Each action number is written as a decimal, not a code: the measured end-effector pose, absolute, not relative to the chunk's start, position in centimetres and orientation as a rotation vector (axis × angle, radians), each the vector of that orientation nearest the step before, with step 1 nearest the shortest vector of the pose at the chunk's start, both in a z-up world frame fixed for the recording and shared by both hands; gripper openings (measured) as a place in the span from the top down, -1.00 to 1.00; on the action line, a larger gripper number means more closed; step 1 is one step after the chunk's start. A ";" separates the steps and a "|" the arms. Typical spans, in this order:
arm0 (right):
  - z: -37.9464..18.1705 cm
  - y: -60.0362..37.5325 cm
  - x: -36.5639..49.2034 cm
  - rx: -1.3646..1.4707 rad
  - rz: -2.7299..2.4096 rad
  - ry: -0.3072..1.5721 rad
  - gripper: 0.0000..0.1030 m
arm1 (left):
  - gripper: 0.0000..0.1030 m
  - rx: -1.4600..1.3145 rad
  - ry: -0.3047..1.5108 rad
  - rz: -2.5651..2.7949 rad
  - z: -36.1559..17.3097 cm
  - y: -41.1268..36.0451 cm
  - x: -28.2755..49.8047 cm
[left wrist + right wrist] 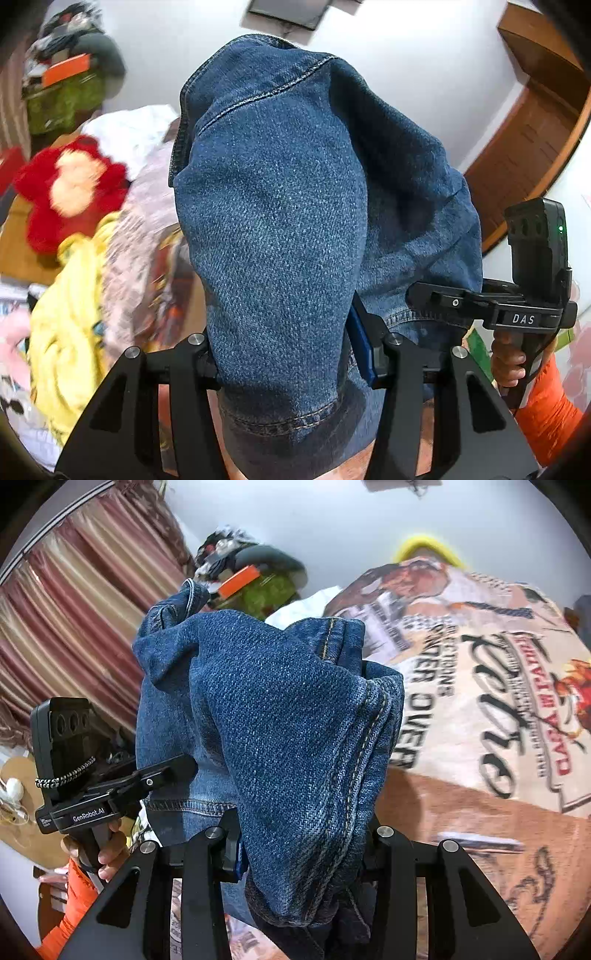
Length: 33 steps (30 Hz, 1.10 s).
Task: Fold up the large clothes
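We are gripping the jeans [280, 229] with both the left gripper [291, 365] and right gripper [299, 849], bunched and lifted; the folding is barely starting.

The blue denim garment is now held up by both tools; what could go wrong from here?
1. The blue denim garment bunches thickly in the left tool and right tool; a layer may slip out.
2. It blocks both views, so laying it flat on the printed beige blanket may go askew.
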State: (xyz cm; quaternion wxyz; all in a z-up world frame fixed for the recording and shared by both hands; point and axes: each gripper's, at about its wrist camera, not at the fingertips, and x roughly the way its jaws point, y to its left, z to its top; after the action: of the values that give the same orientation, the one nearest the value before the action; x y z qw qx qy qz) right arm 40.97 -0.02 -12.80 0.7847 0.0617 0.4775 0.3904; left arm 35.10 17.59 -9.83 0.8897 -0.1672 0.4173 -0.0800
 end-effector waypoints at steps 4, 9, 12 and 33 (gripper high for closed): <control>-15.3 3.5 40.2 0.127 0.870 1.100 0.25 | 0.00 -0.376 0.907 -0.120 -11.6 20.3 33.5; -20.0 6.9 40.6 0.114 0.871 1.212 0.25 | 0.00 -0.445 1.001 -0.084 -15.7 23.8 32.7; -23.2 8.1 41.4 0.110 0.853 1.283 0.25 | 0.00 -0.479 1.057 -0.078 -18.8 25.0 33.5; -27.7 8.4 44.5 -0.054 0.797 1.283 -0.16 | -0.40 -0.217 1.021 0.055 -23.8 25.1 35.2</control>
State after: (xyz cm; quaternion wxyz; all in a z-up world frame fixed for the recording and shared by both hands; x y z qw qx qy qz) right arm 44.54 8.43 -27.66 0.7279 -0.0247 0.5822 0.3615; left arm 35.24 25.08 -23.84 0.8665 -0.1034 0.4876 0.0260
